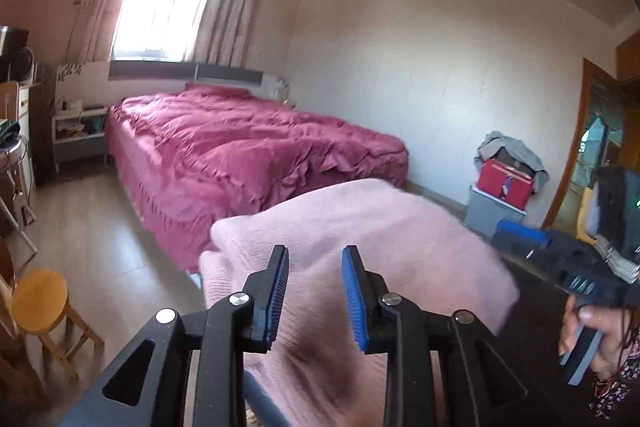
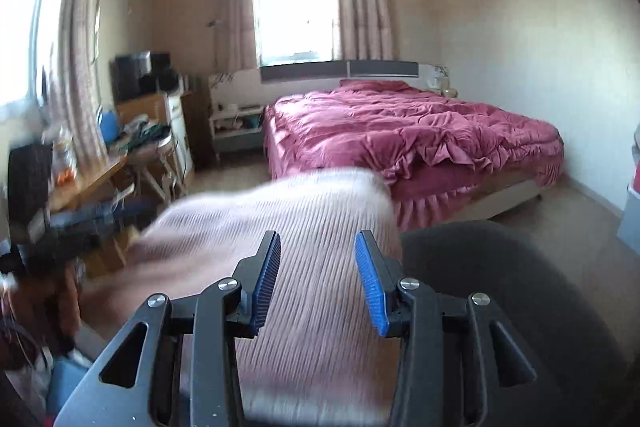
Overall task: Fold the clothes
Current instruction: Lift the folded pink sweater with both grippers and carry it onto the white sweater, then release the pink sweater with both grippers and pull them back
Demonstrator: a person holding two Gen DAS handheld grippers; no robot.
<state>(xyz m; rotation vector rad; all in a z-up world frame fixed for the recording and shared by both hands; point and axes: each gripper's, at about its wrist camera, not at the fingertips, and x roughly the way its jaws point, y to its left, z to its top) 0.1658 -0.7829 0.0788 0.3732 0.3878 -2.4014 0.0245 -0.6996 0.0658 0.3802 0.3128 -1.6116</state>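
- The left gripper [image 1: 315,251] points forward over a pink knit garment [image 1: 360,239]; its two blue-padded jaws stand apart, and the cloth shows in the gap between them and beyond the tips.
- Whether those pads press the knit cannot be told from the left wrist view; the fabric near the jaws is blurred.
- The garment lies folded in a thick bundle, its rounded edge toward 12 o'clock from the left gripper, reaching toward 2 o'clock where it meets a dark surface [image 1: 532,291].
- At 3 o'clock in the left wrist view a hand [image 1: 596,339] holds the handle of the other tool, whose black body stretches toward the garment's right edge.
- In the right wrist view the right gripper [image 2: 318,241] also has its jaws apart, with the ribbed pink cloth [image 2: 304,211] running between and past them toward 11 o'clock; the cloth is smeared by motion blur, so contact with the pads cannot be judged.
- A dark rounded chair back [image 2: 492,267] sits just beside the garment at 3 o'clock of the right gripper.
- A bed with a crumpled magenta cover [image 1: 248,147] fills the room at 11 o'clock in the left view and 1 o'clock in the right view.
- A round wooden stool [image 1: 40,299] stands on the floor at 9 o'clock of the left gripper.
- A red case on grey boxes [image 1: 506,183] stands against the wall at 2 o'clock.
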